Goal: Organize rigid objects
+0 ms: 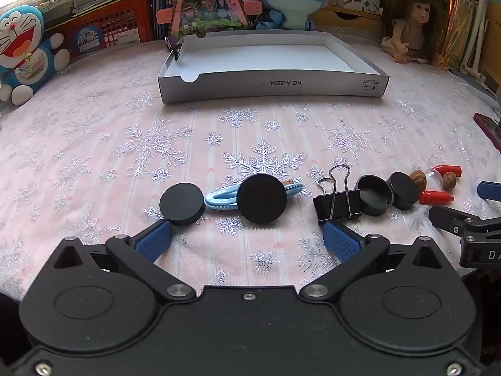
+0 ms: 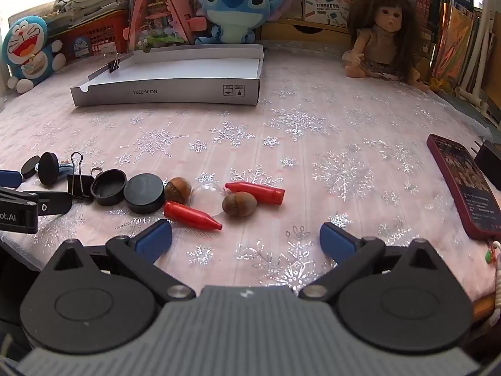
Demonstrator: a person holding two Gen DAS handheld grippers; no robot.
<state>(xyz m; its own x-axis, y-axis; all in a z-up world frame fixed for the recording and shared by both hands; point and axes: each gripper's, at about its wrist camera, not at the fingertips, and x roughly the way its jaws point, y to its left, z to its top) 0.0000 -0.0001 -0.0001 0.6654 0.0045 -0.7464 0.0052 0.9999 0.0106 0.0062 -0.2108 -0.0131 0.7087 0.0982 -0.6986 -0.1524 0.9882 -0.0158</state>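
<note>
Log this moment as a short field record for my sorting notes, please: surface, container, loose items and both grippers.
surface: pink snowflake tablecloth
container: white cardboard tray, with a small binder clip on its left wall, otherwise empty
loose items: black discs, blue hair clip, large binder clip, black cap, two acorns, two red crayons, clear dome
left gripper: open, holding nothing
right gripper: open, holding nothing
off to the right: phone
</note>
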